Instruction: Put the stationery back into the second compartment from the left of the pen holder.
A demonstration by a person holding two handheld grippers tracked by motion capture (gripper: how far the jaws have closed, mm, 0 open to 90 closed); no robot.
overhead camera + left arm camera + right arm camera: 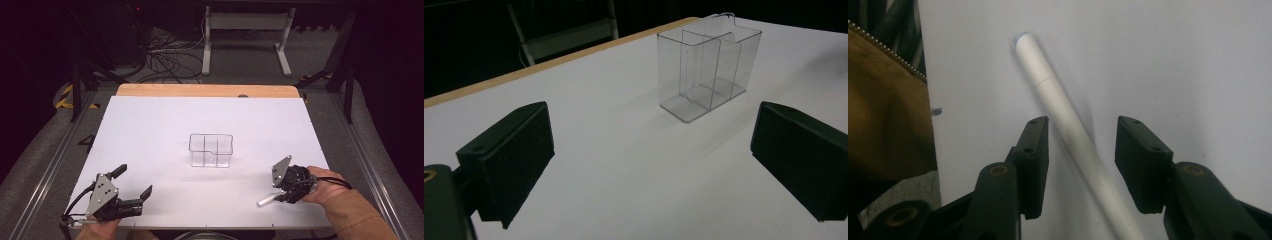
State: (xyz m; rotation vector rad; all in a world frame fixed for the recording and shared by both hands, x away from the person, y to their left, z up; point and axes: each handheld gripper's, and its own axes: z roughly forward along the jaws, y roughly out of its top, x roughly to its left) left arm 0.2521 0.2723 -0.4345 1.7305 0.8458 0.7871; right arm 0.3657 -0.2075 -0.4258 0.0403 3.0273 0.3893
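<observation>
A white pen [265,201] lies flat on the white tabletop [150,130] near its front right edge. My right gripper [282,196] points down over it. In the right gripper view the pen [1063,115] runs slantwise between the two black jaws, and my right gripper [1083,125] is open, with a gap on each side of the pen. A clear plastic box with inner dividers [211,150] stands empty at the table's middle. My left gripper [133,181] rests at the front left, open and holding nothing. Ahead of the left gripper [649,150] stands the box [706,70].
A wooden strip [207,90] borders the table's far edge. Beyond it on the floor are a white table frame [245,30] and loose cables [170,60]. Metal rails run along both sides of the table. A brown sleeve [883,110] shows left of the right jaws.
</observation>
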